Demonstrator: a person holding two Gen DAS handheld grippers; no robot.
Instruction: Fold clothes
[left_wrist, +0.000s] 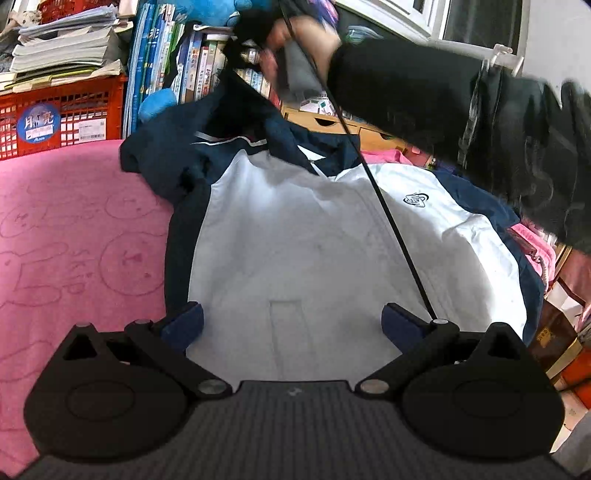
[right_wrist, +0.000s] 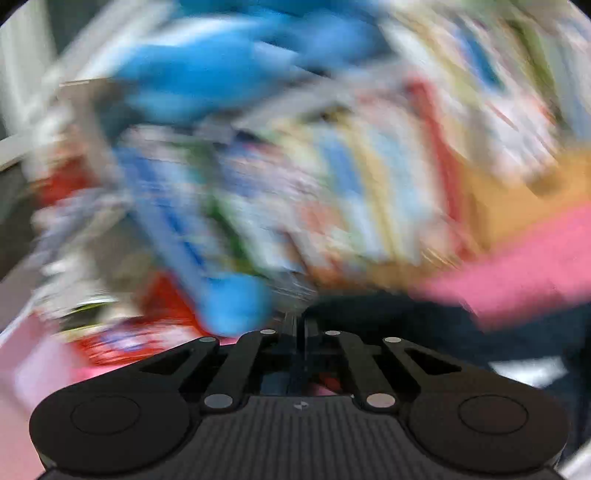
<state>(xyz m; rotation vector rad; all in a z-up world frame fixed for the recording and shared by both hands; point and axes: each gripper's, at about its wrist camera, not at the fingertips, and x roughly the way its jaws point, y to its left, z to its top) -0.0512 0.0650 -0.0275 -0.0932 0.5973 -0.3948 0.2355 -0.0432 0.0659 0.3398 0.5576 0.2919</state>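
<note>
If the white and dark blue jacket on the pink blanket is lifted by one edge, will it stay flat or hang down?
The jacket will probably hang down and bend: its cloth already lies in soft wrinkles. It looks thin, so likely light. The smooth fabric may slide on the pink blanket when pushed.

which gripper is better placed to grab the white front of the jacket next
Left, probably. The left gripper is open, low over the jacket white front. The right gripper is shut, far up by the navy collar, its view blurred.
</note>
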